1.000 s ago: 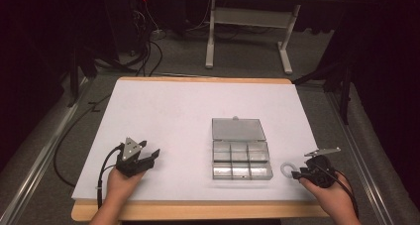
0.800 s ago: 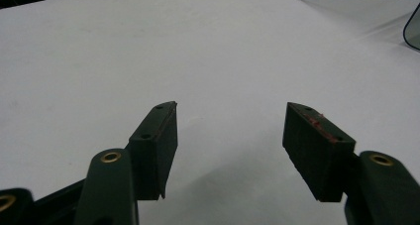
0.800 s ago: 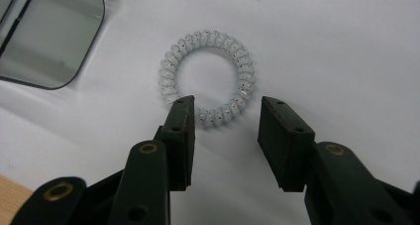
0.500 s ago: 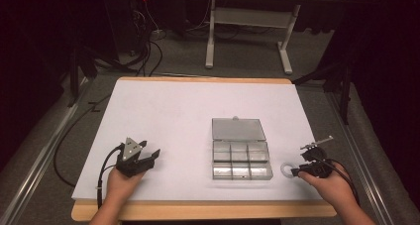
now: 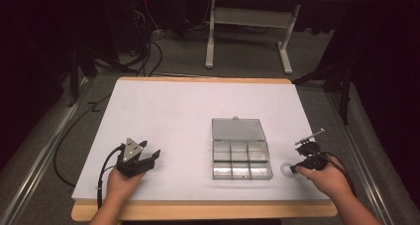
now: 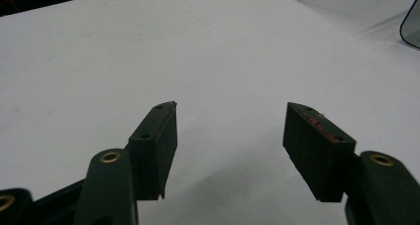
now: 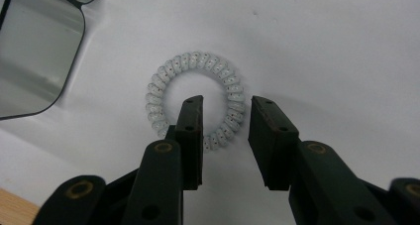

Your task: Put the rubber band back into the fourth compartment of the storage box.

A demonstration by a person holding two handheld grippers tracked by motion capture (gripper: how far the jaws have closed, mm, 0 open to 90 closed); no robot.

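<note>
A pale spiral hair tie (image 7: 198, 59) lies flat on the white table (image 5: 173, 111), just right of a clear compartment box (image 5: 241, 158). My right gripper (image 7: 228, 103) points down at it, one jaw inside the ring and the other outside its near right arc. The jaws have just been closing, with that arc between them and a gap still beside the pads. In the high view the hair tie (image 5: 286, 169) sits at the right gripper (image 5: 293, 169) tips. My left gripper (image 5: 152, 149) rests open on the table at the front left, nothing between its jaws (image 6: 231, 108).
The box's lid (image 5: 237, 129) lies open flat behind its compartments. The box's rounded corner (image 7: 34, 61) shows close to the hair tie's left. The table's wooden front edge (image 5: 198, 210) runs just under both hands. Dark floor, cables and a desk frame lie beyond the table.
My right gripper has shifted a little away from the front edge and tipped over the hair tie. The left gripper and the box have stayed put.
</note>
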